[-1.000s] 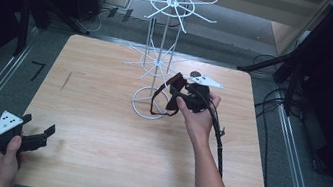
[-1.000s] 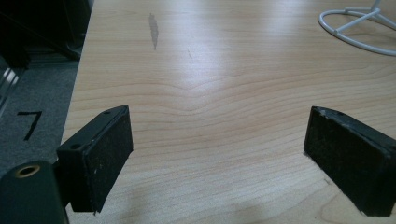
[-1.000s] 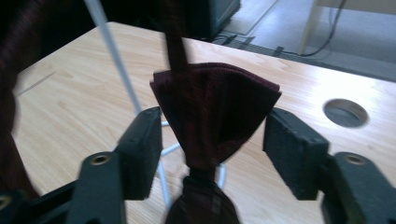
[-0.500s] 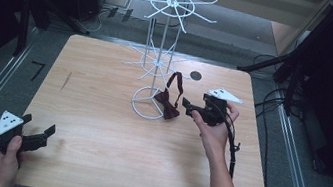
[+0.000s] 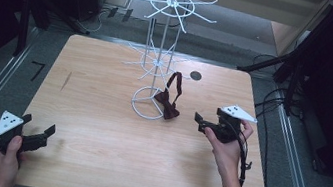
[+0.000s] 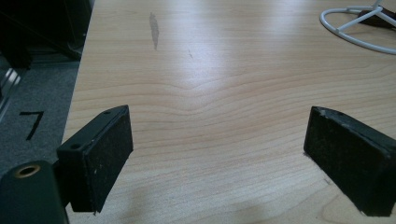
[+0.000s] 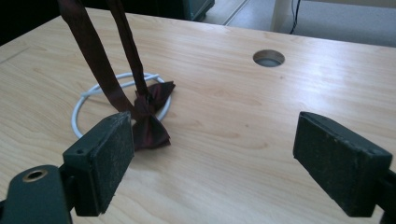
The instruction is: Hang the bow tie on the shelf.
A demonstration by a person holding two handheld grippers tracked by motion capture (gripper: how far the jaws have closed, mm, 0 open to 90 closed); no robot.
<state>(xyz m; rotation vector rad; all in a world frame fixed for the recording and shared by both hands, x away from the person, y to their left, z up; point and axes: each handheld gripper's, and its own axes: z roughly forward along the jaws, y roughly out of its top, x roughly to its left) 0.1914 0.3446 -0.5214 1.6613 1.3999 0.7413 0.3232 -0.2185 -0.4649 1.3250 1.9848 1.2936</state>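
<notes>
We found the table (image 5: 98, 128) carrying the white wire stand (image 5: 160, 52), with the dark red bow tie (image 5: 167, 105) hanging by its strap from a lower arm, its bow resting on the base ring. One second before, the right gripper (image 5: 200, 121) was at the stand with the tie; now it sat withdrawn, jaws wide apart and empty. We judged the hanging done. The left gripper (image 5: 49, 131) stayed open, idle.

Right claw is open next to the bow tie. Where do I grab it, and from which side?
Likely best at the knot of the bow tie, coming from the right claw side. The wings rest on the table there, its narrowest part, while the strap hangs from the wire rack.
</notes>
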